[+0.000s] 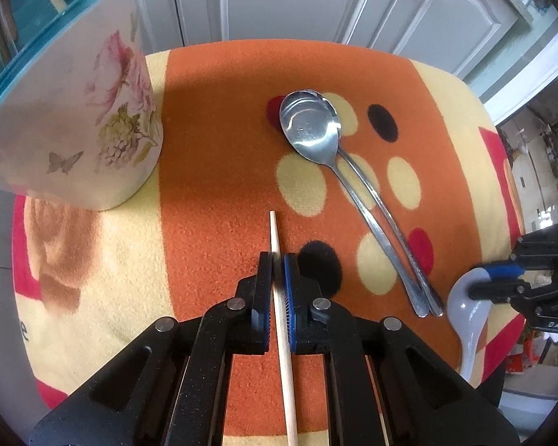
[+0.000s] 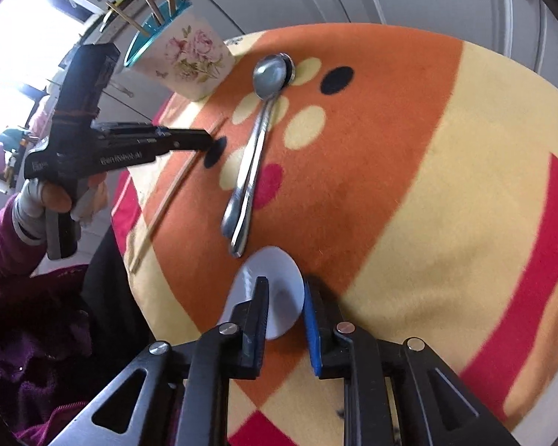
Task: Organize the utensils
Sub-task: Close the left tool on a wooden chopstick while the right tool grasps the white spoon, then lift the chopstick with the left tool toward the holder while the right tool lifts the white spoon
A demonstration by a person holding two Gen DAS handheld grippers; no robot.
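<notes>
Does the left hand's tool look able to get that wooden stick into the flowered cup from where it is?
Probably yes. The left gripper is already shut on the chopstick, and the flowered cup stands close by with bare cloth between them.

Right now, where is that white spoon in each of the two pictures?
Left wrist view: the white spoon is at the lower right edge, pinched at its bowl by the right gripper.
Right wrist view: bottom centre, its bowl between the jaws.
Shared landmark: the metal spoons lying beside it.

Daylight floods in from a blown-out window (image 2: 26,48); the floral cup (image 1: 74,119) casts a soft shadow, fisheye edges bend darkly.
</notes>
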